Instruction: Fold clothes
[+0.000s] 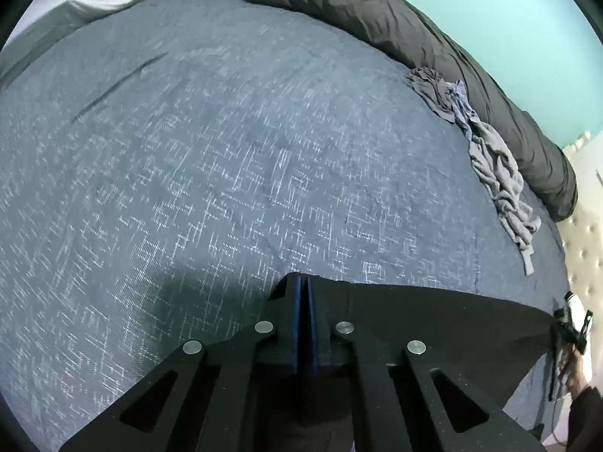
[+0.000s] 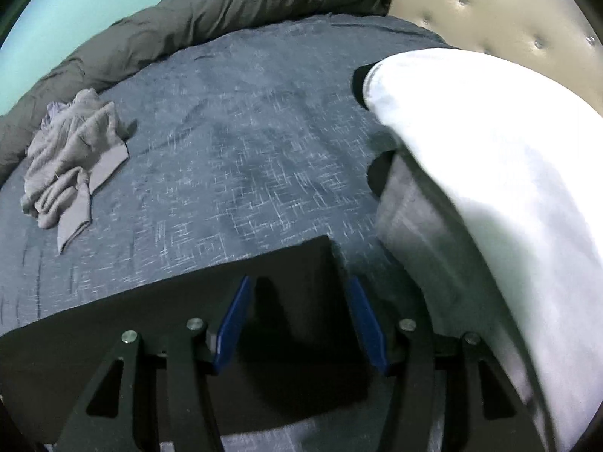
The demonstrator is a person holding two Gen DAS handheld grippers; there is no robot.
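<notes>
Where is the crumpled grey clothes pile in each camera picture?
Left wrist view: grey clothes pile sits at the right, along the dark rolled duvet.
Right wrist view: the pile sits at the left, beside the same duvet.
Shared landmark: the duvet against the turquoise wall.

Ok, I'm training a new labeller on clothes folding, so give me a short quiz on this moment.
1. True or false: the right tool is clamped shut.
2. What does the left tool pinch? A) a pillow B) the black garment C) a sock
3. Where does the crumpled grey garment lie?
Key: 1 false, its fingers stand apart. 2 B. 3 On the bed cover, beside the rolled dark duvet.
</notes>
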